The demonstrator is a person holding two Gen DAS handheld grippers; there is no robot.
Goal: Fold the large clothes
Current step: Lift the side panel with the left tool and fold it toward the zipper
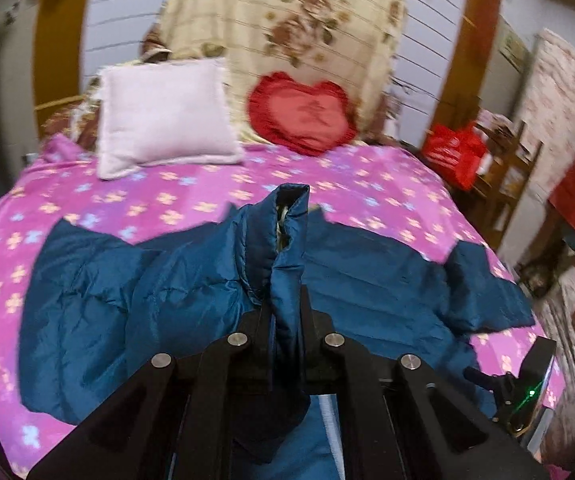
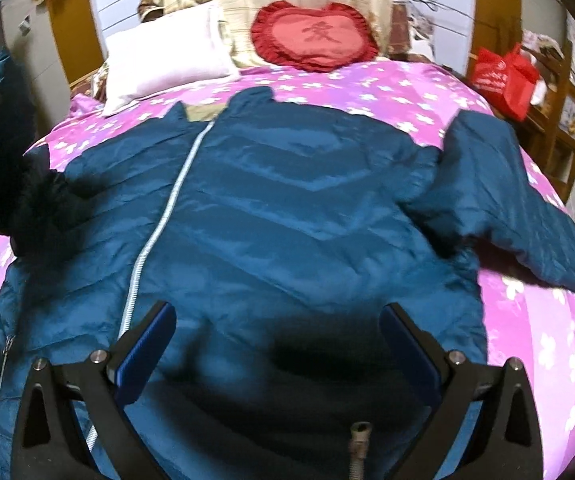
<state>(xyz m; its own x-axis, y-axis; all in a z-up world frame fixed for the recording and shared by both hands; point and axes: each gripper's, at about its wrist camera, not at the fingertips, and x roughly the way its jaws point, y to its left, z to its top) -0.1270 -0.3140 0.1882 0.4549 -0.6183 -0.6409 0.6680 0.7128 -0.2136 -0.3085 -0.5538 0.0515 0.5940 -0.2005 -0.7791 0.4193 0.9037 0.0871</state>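
A large blue quilted jacket (image 2: 287, 208) lies spread on the bed, zip (image 2: 155, 232) running down its front and one sleeve (image 2: 519, 208) stretched to the right. In the left wrist view the jacket (image 1: 135, 304) is bunched. My left gripper (image 1: 285, 292) is shut on a raised fold of the jacket and holds it up above the bed. My right gripper (image 2: 279, 316) is open and empty, its blue-padded fingers (image 2: 147, 344) spread just above the jacket's lower front. A dark fur trim (image 2: 43, 208) shows at the left.
The bed has a pink flowered cover (image 2: 535, 320). A pale pink pillow (image 1: 163, 120) and a red heart cushion (image 1: 303, 112) lie at the headboard. A red bag (image 2: 503, 76) sits on a wooden shelf to the right of the bed.
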